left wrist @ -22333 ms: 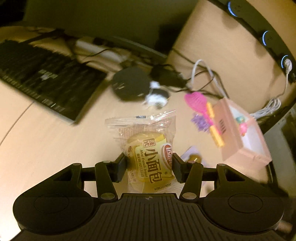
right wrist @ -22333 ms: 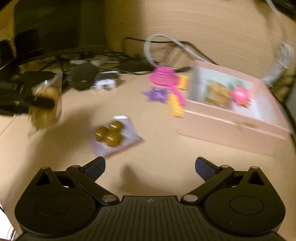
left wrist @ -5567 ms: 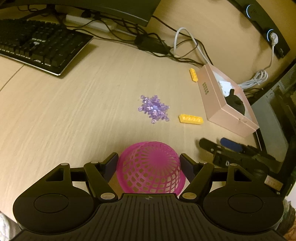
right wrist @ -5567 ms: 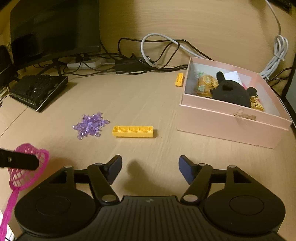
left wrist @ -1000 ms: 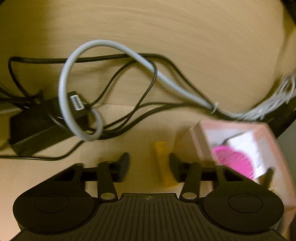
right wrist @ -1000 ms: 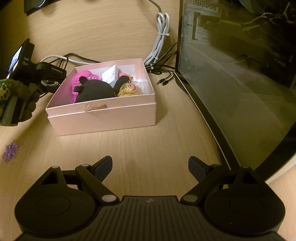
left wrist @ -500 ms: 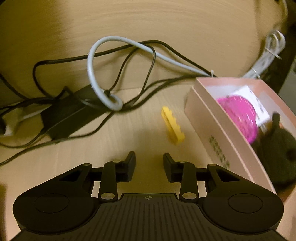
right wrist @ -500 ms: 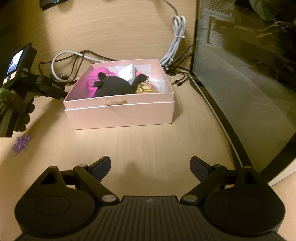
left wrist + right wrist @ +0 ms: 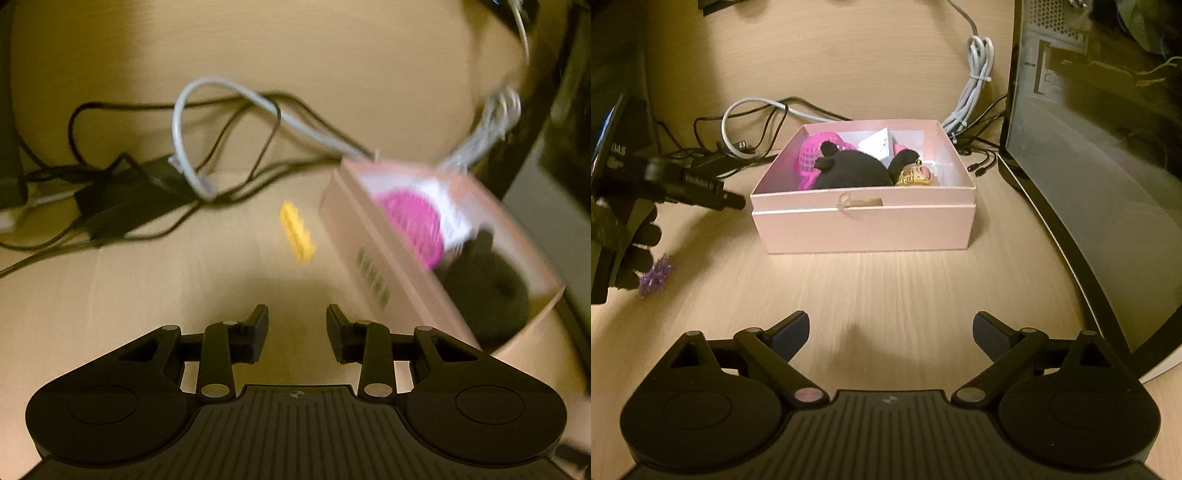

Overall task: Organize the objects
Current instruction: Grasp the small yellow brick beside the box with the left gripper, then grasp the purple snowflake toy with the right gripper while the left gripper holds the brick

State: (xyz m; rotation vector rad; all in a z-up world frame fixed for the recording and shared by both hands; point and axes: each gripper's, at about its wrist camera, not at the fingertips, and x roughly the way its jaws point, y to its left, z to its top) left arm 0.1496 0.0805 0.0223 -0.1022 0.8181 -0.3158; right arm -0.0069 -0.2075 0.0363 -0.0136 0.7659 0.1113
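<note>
A pink box [image 9: 864,229] stands on the desk; it also shows in the left wrist view [image 9: 369,258]. Inside lie a pink mesh strainer [image 9: 809,157], a black plush toy [image 9: 853,171], a yellow snack pack [image 9: 916,175] and a white card [image 9: 877,146]. A yellow brick [image 9: 297,232] lies on the desk left of the box. My left gripper [image 9: 297,334] is empty, fingers partly apart, short of the brick; it shows at the left of the right wrist view [image 9: 694,188]. My right gripper [image 9: 890,332] is open and empty in front of the box. A purple snowflake [image 9: 655,277] lies at left.
A tangle of black and grey cables [image 9: 207,147] and a power adapter [image 9: 122,199] lie behind the brick. A bundled white cable [image 9: 975,85] hangs behind the box. A computer case with a glass side [image 9: 1089,166] stands close on the right.
My left gripper has pulled back from the box and the brick, and its fingers have opened slightly. My right gripper has moved closer to the box.
</note>
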